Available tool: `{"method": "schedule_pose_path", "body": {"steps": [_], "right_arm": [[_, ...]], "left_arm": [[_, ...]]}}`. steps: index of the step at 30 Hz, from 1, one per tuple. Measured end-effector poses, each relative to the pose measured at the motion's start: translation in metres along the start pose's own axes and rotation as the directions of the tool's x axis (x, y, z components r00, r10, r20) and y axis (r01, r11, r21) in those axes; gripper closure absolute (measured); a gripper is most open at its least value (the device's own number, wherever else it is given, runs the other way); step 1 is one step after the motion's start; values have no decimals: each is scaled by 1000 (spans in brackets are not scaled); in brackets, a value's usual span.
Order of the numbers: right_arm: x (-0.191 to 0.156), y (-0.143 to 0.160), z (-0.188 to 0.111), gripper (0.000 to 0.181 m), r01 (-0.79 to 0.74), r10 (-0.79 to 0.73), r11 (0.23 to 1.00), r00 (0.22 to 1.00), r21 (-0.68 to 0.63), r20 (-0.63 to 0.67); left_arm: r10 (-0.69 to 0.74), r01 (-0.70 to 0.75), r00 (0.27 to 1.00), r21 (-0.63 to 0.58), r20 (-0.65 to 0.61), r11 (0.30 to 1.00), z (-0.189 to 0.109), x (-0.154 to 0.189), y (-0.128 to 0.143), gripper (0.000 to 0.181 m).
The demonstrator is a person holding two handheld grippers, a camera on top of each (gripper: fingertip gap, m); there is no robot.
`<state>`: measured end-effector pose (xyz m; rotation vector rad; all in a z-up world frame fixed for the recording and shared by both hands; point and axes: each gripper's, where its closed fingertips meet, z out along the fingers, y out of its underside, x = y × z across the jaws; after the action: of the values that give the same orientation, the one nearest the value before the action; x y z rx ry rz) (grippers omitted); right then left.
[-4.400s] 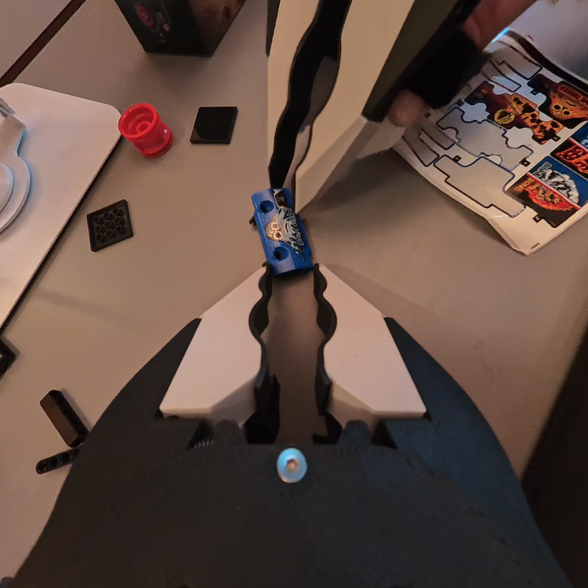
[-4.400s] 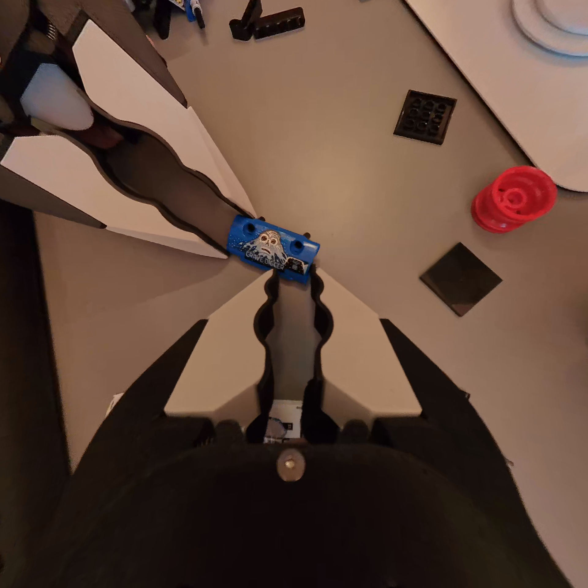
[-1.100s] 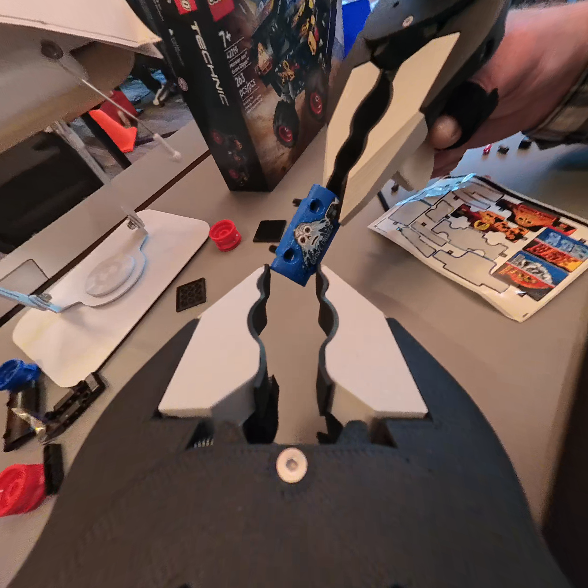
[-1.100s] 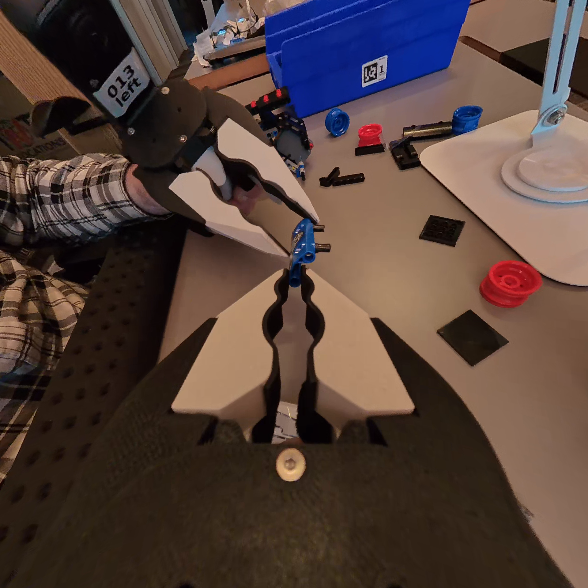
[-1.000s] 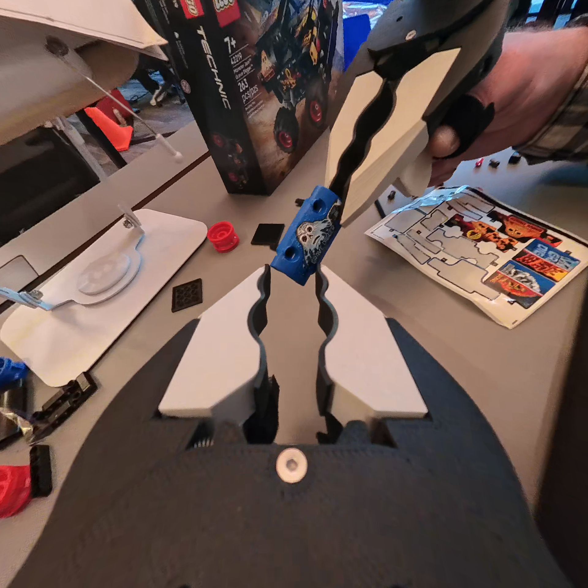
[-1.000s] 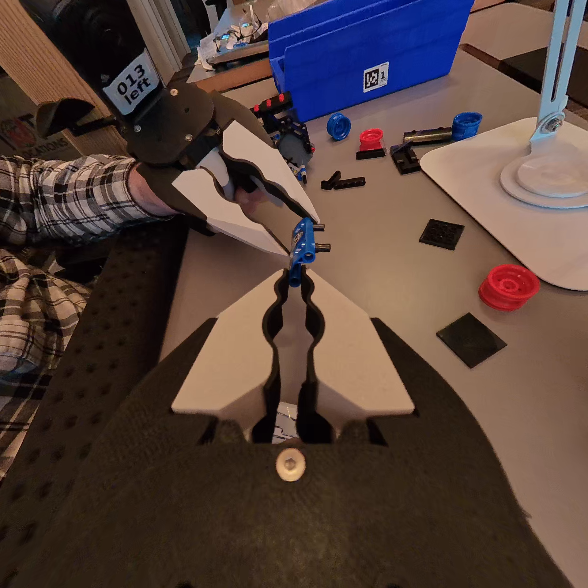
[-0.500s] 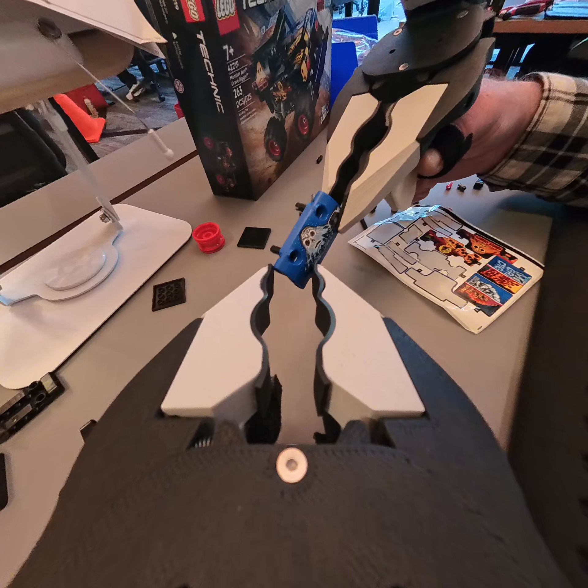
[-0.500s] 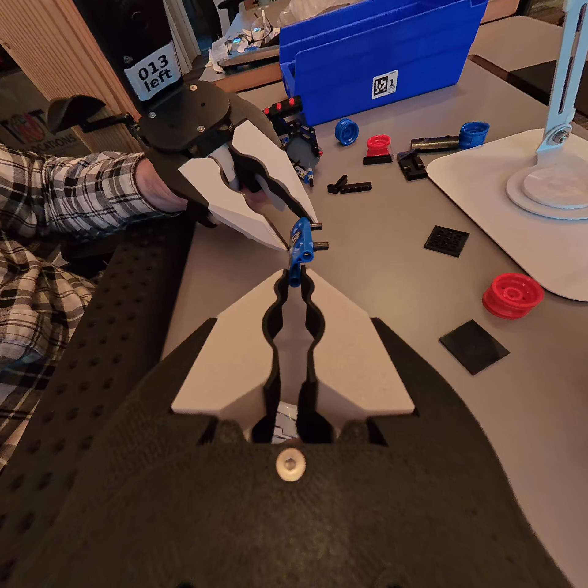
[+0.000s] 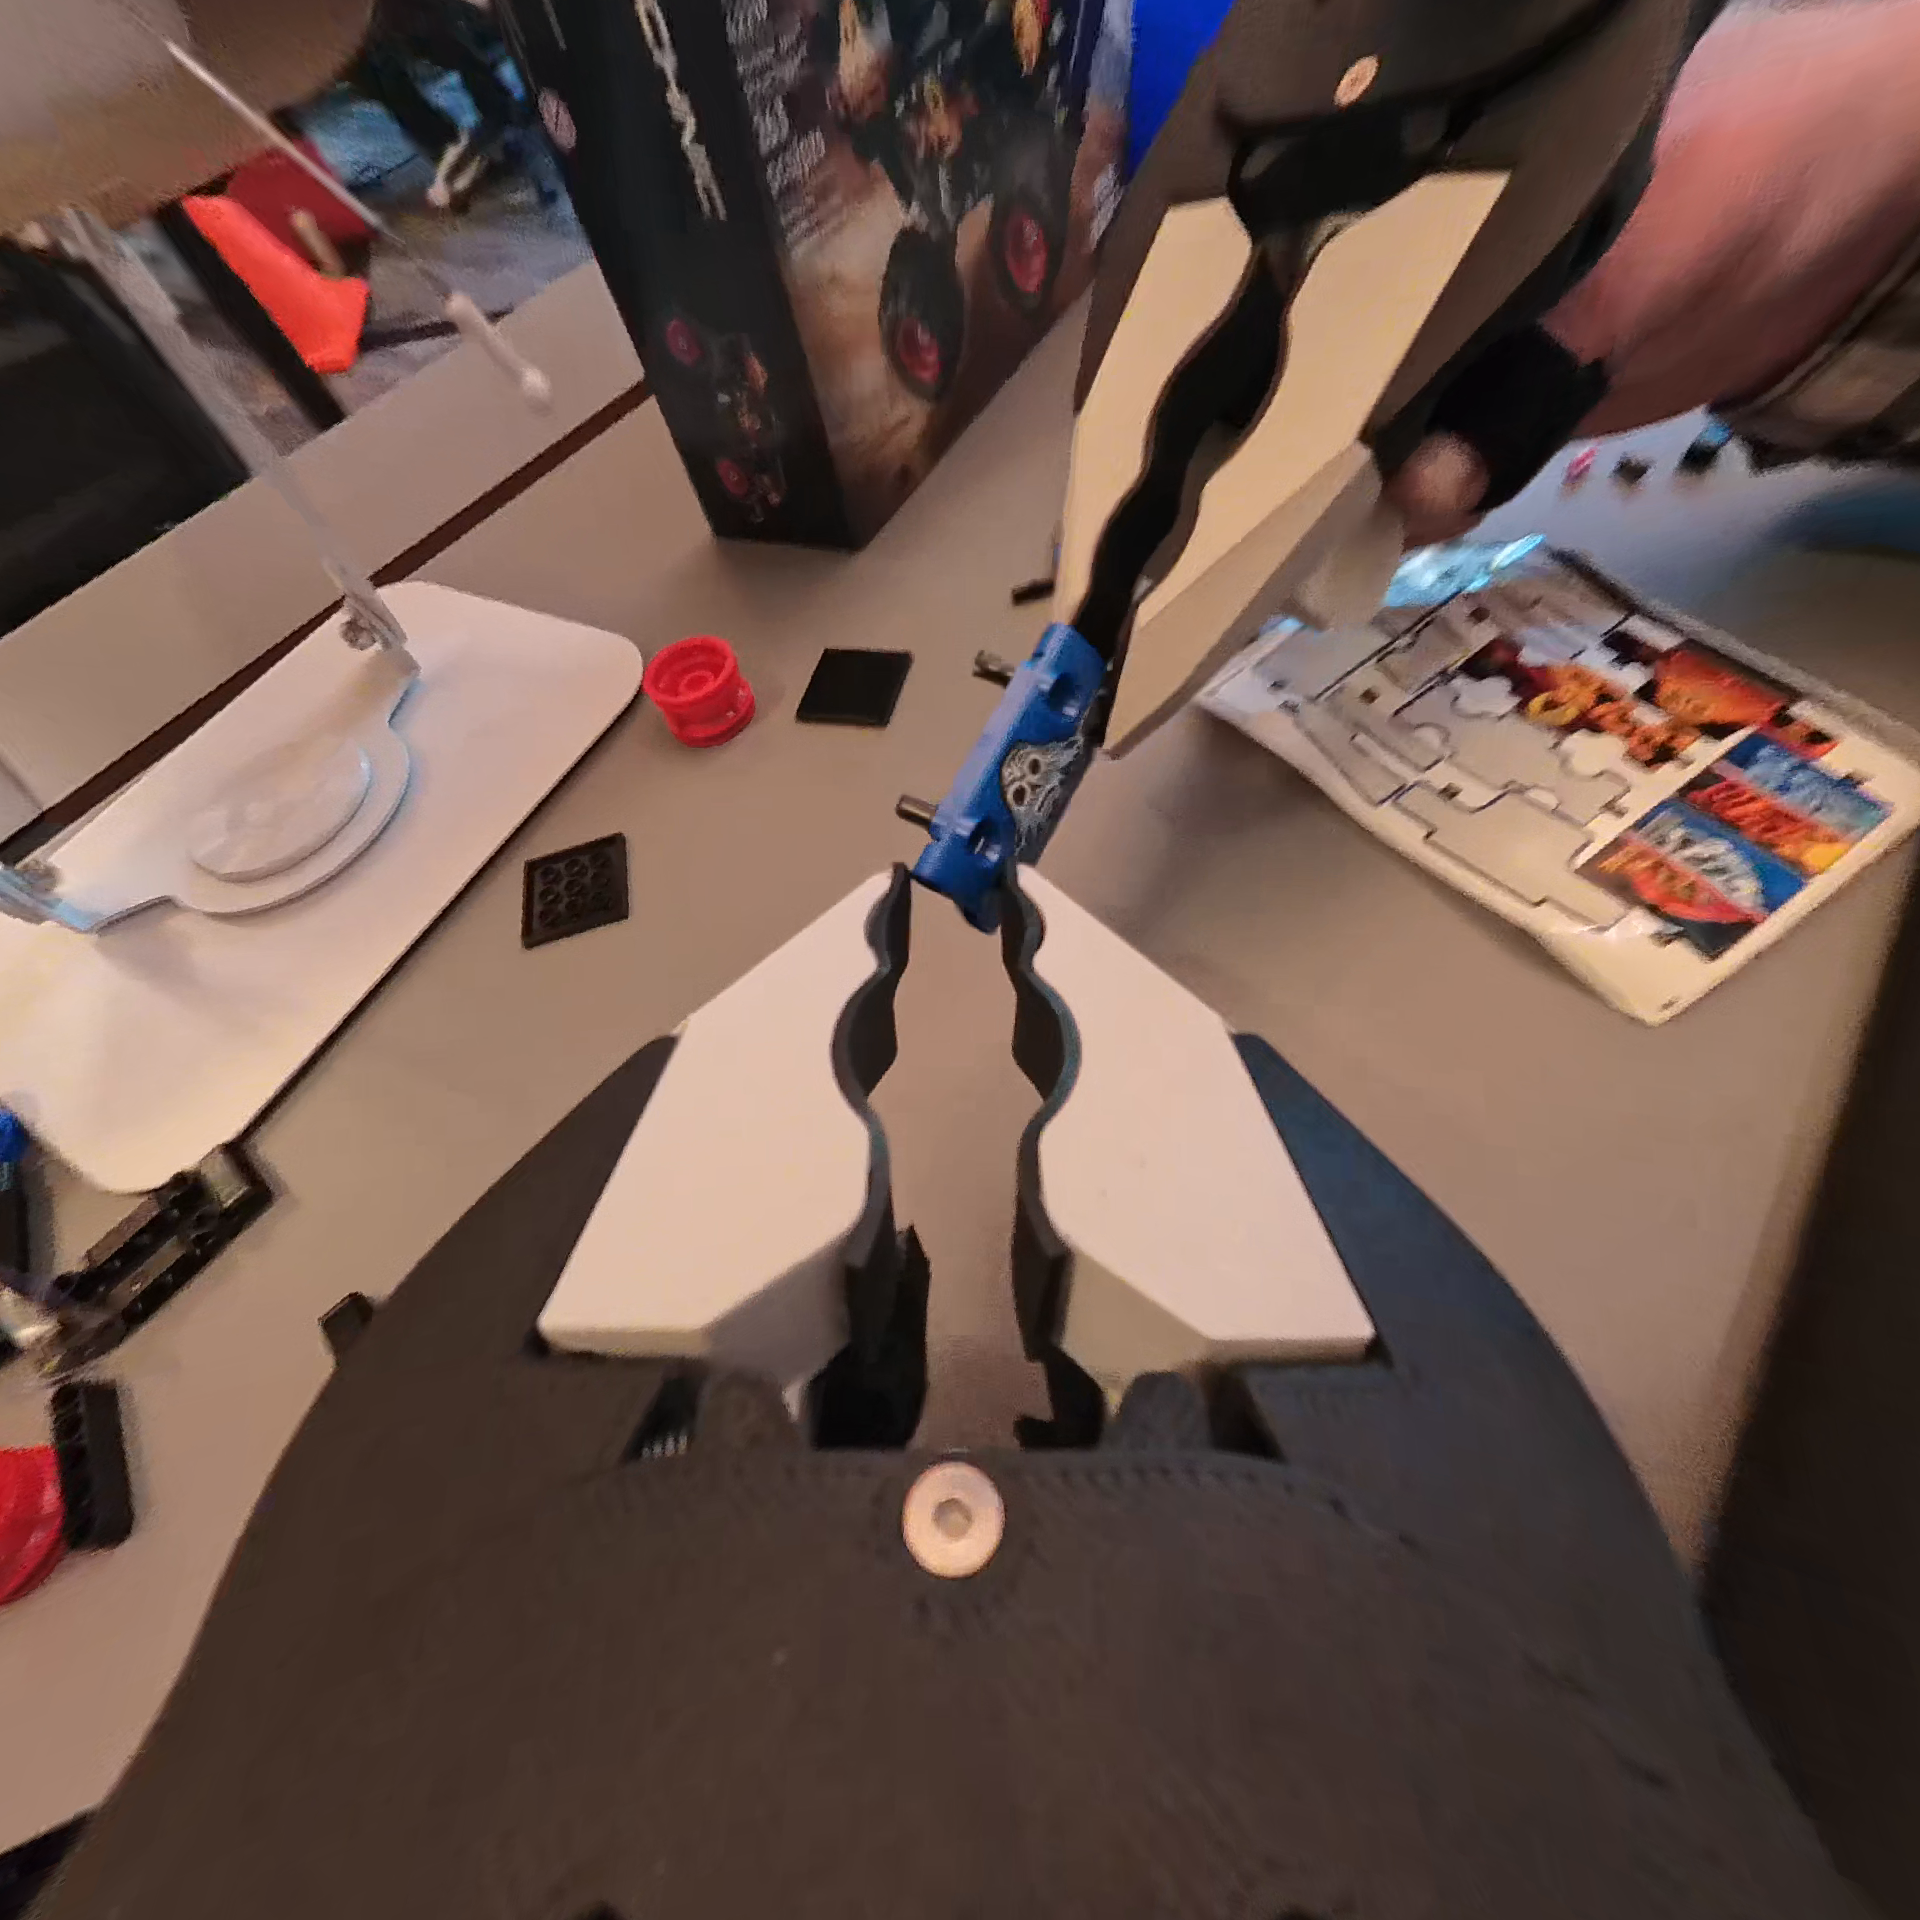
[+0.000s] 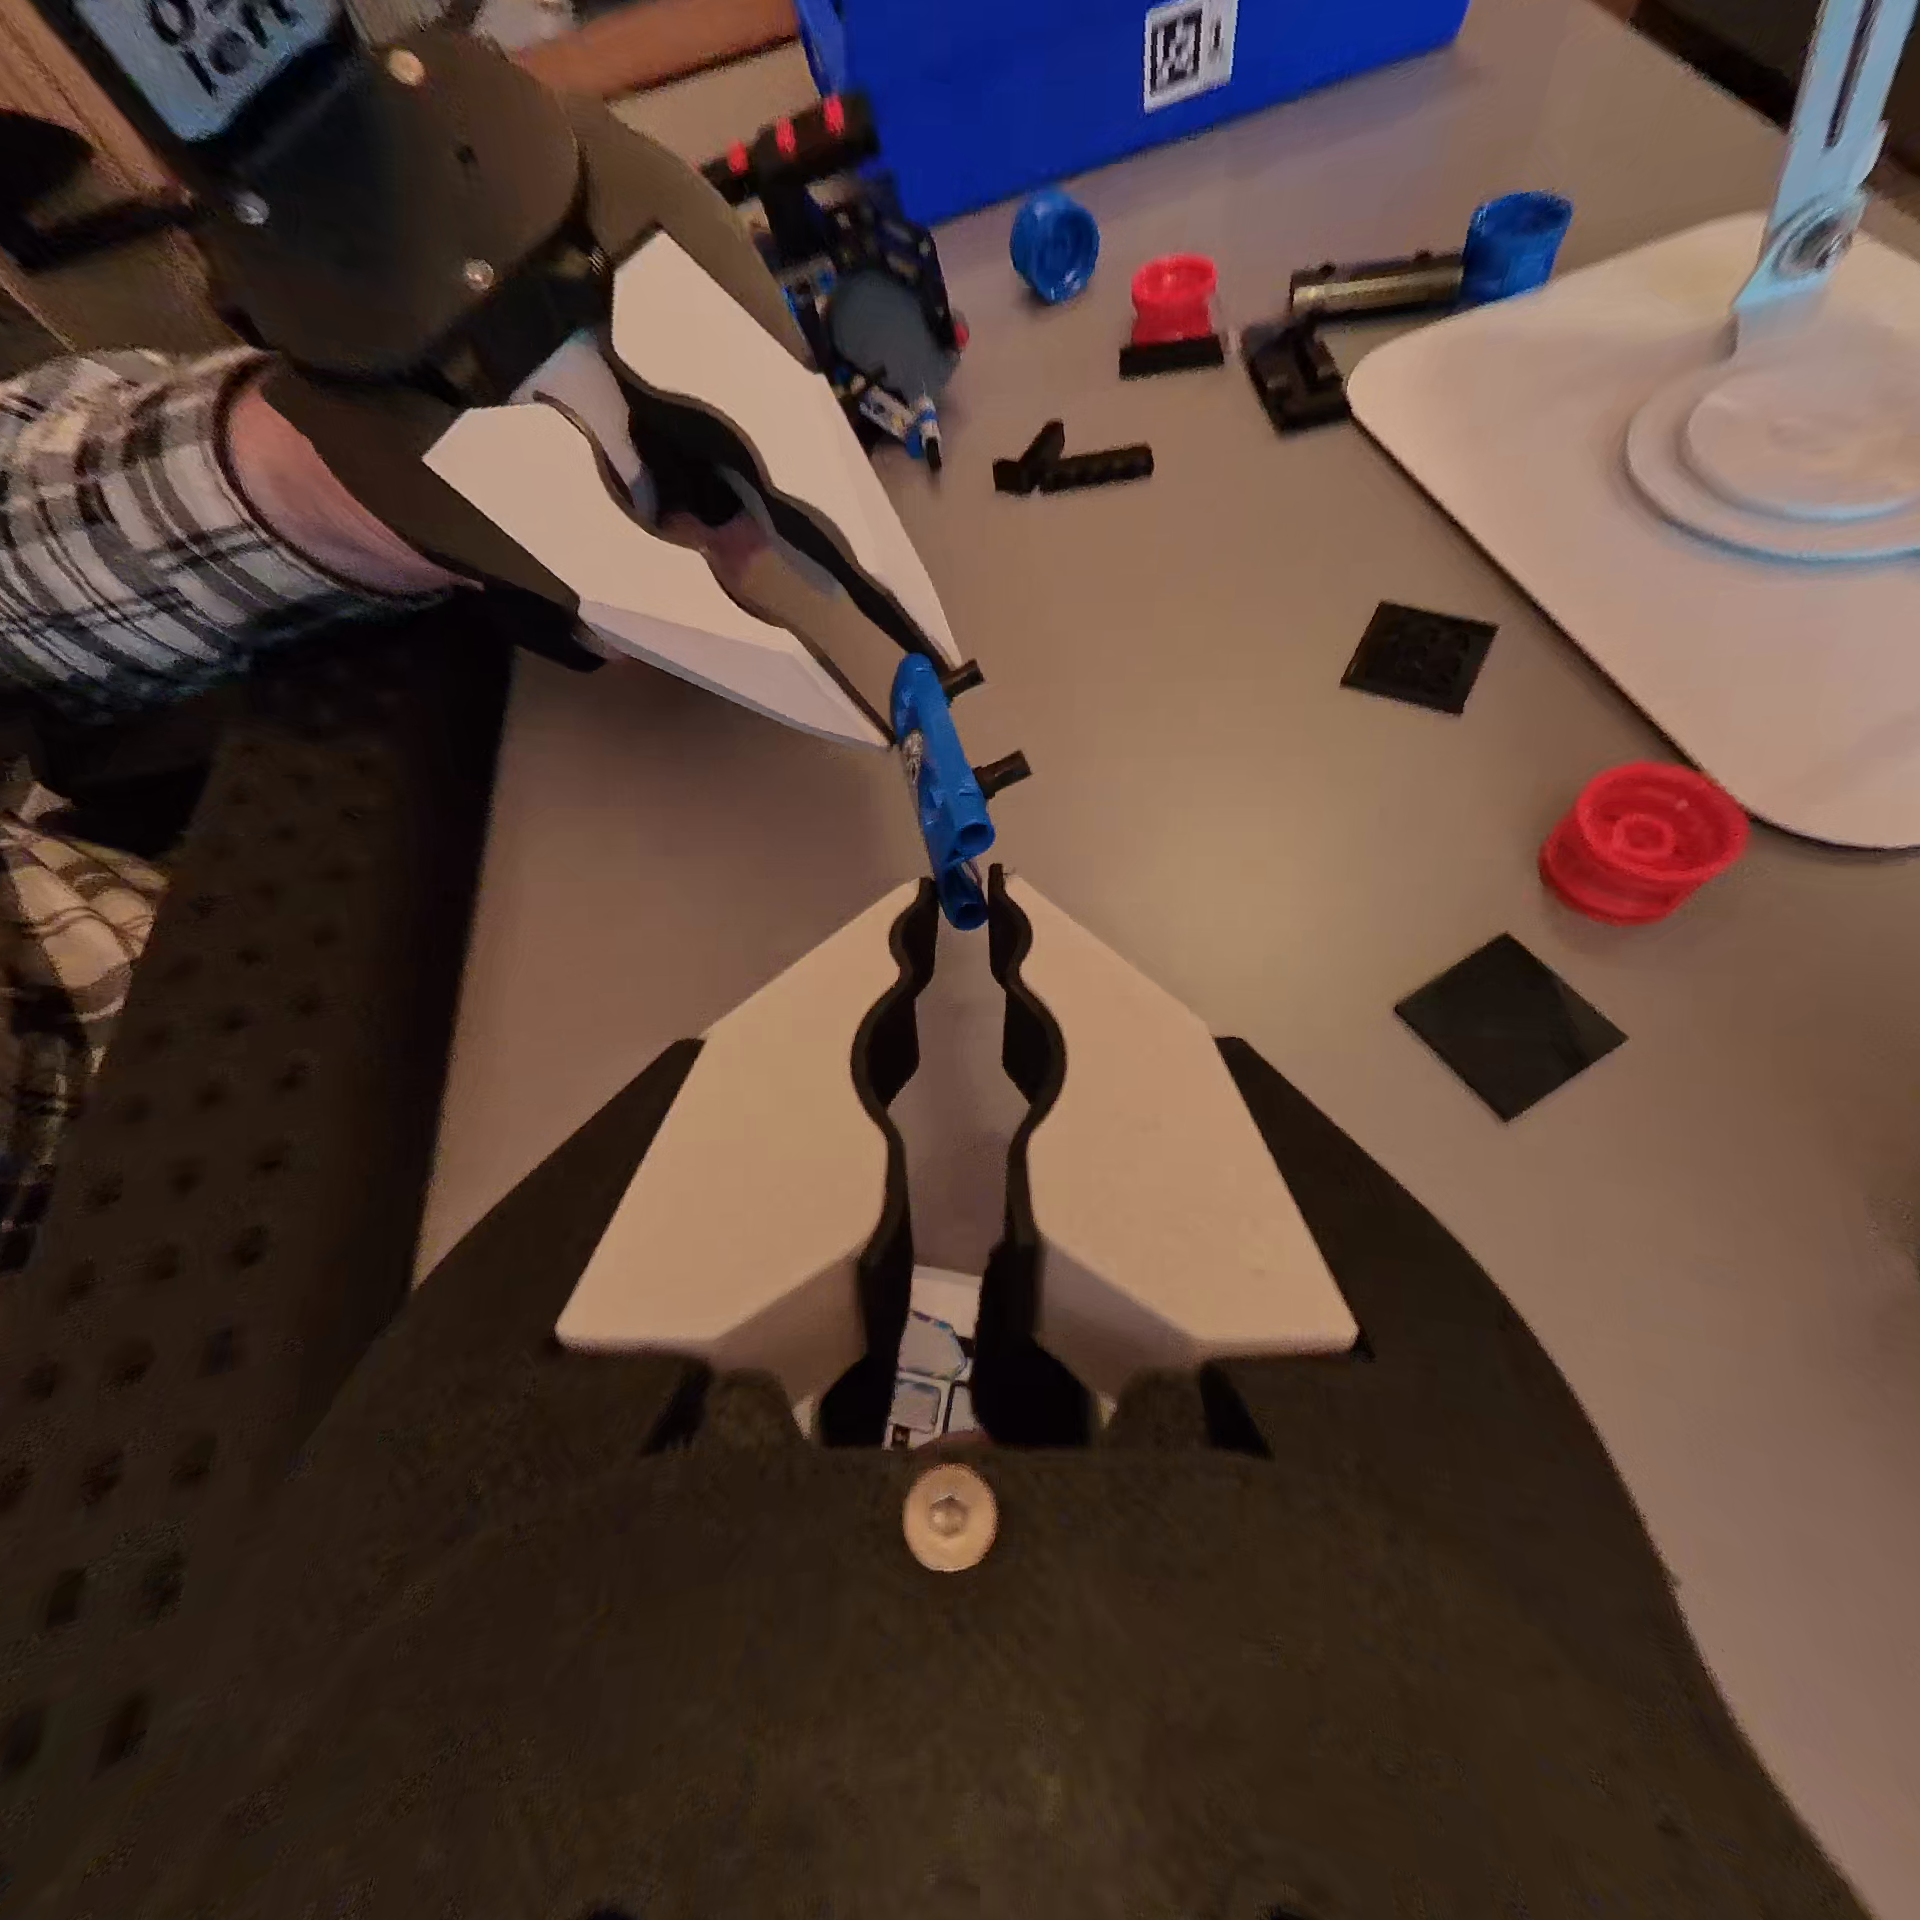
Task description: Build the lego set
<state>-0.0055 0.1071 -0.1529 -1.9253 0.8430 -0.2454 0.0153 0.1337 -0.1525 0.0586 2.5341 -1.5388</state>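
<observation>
Left tongs [image 9: 954,883]: pinched on the lower end of the blue piece [image 9: 1013,774]; tips narrowed onto it, wavy inner edges apart behind.
Right tongs [image 10: 956,896]: pinched on the other end of the blue piece, tips nearly together.
Blue piece: held in the air above the table [image 9: 727,935], spanning tip to tip between both tongs; two black pins [image 10: 1003,771] stick out of one side.
Left wrist view only: printed face of the blue piece; sticker sheet [image 9: 1621,769] flat on the table to the right of the blue piece; dark set box [image 9: 821,260] standing beyond the blue piece; the hand [image 9: 1756,239] on the right tongs.
Right wrist view only: blue piece edge-on, thin; blue bin [image 10: 1091,94] far beyond the blue piece; partly built assembly [image 10: 883,312] in front of that bin; blue wheel hubs [image 10: 1055,244] and a red one on a black part [image 10: 1174,301] past the blue piece; plaid sleeve [image 10: 125,520] behind the left tongs.
Both views: red wheel hub [image 10: 1642,836], flat black tile [image 10: 1507,1023] and studded black plate [image 10: 1418,655] on the table, all well apart from the blue piece; white stand base [image 10: 1662,540] beyond them.
Note: both frames motion-blurred.
</observation>
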Motion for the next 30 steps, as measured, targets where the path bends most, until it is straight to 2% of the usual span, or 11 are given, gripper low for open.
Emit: {"method": "schedule_pose_path", "body": {"steps": [2,5,9,15,17,20,24,30], "right_arm": [[3,9,4,175,-10,9,999,1000,-52,-17],[3,20,9,176,-32,31,994,999,-108,-8],[0,31,17,176,-43,43,985,999,-170,-2],[-1,39,27,175,-40,34,971,999,-237,-29],[-6,42,31,173,-20,16,966,1000,-259,-15],[-7,44,35,152,1,-6,962,1000,-272,-19],[-4,41,31,152,8,-18,965,999,-263,-36],[7,21,14,154,24,-40,986,995,-167,-92]], "left_arm": [[72,-68,994,-55,87,996,1,-7,5,151],[186,-173,969,-94,163,981,-1,-9,3,144],[306,-298,937,-68,171,952,-3,4,-9,143],[477,-481,872,17,114,876,-5,45,-27,150],[504,-510,859,47,91,859,-7,54,-29,151],[505,-508,861,69,58,859,-8,61,-30,153],[514,-514,857,82,24,854,-10,68,-28,155],[513,-512,858,109,23,852,-14,72,-33,155]]}}
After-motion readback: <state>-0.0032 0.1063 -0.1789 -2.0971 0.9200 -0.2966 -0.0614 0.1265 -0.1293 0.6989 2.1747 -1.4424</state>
